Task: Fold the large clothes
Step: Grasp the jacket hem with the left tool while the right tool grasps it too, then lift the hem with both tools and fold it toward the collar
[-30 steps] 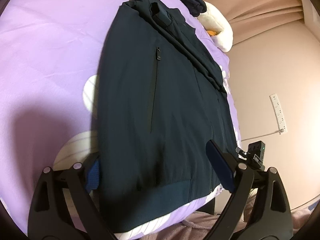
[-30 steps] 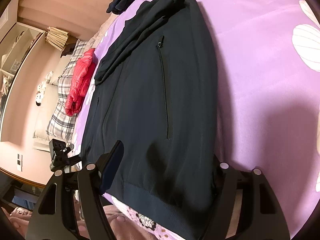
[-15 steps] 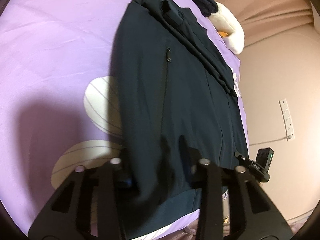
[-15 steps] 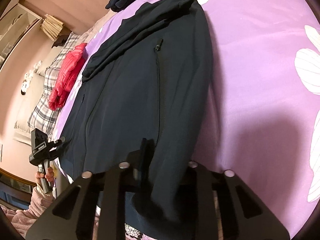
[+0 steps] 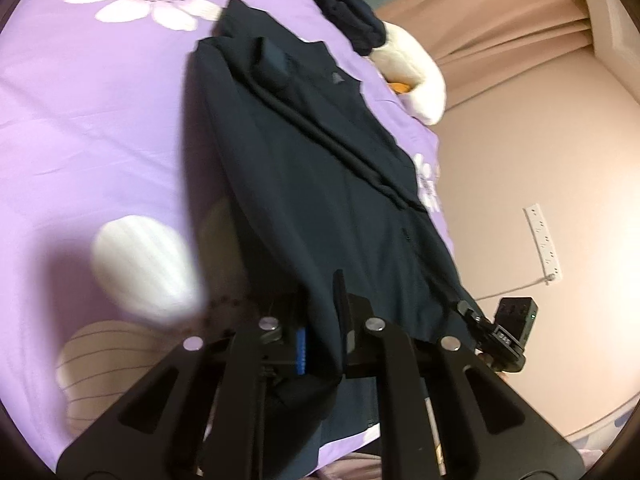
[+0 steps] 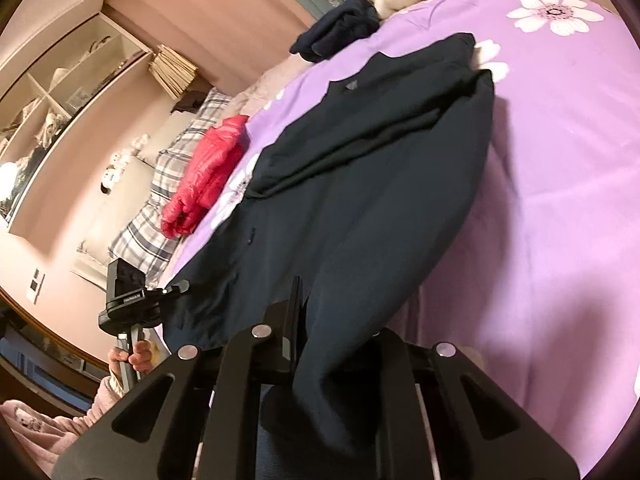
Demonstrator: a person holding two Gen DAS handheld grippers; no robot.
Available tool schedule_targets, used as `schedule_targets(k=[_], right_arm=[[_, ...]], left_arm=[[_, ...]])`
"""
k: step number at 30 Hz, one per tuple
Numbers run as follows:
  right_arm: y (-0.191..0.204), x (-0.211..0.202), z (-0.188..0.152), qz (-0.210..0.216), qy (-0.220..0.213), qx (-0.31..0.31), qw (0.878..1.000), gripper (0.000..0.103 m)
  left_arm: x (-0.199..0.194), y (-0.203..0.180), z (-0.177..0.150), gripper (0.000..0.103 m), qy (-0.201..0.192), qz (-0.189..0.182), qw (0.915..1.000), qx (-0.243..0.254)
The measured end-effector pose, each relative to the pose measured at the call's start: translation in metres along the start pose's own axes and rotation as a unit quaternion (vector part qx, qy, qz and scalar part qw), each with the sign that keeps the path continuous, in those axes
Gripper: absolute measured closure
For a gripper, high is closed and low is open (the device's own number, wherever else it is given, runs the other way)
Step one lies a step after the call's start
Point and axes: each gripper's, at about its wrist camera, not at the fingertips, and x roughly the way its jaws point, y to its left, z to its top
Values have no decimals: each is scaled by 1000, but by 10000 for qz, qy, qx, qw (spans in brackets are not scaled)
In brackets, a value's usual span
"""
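A dark navy jacket (image 5: 320, 200) lies lengthwise on the purple flowered bed cover (image 5: 100, 120), collar at the far end and one sleeve folded across it. My left gripper (image 5: 320, 312) pinches the jacket's near hem at its left corner, its jaws closing tight, and the cloth hangs from the pads. In the right wrist view the same jacket (image 6: 360, 200) stretches away. My right gripper (image 6: 316, 316) has the other hem corner between its pads, its jaws closing on the fabric. Both corners are raised off the bed.
A dark bundle of clothes (image 5: 348, 20) and a white plush toy (image 5: 416, 76) lie at the far end. A red puffer jacket (image 6: 204, 176) rests on a plaid pillow (image 6: 160, 200). A power strip (image 5: 544, 240) hangs on the wall. A person's hand (image 6: 136, 360) holds the other handle.
Both grippers went from wide open around the hem to shut on it. They have risen, lifting the near edge of the jacket off the bed.
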Motion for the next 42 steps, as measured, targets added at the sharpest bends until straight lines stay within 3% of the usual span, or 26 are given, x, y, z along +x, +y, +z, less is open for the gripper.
schedule_targets(k=[8,17,42], right_arm=[[12,-6,-1,112,-128,-148,9997,92],[17,-12,-1,58,-197,-176,9996,93],[66,-67,3,804,-437,-750,9930,94]], left_arm=[[-6,-17,-3,94,-155,-478,9985,195],[-15,-22,-7,96,-218,-539,9974,418],[-63,-56,-23,96,-404,-638,9940,787]])
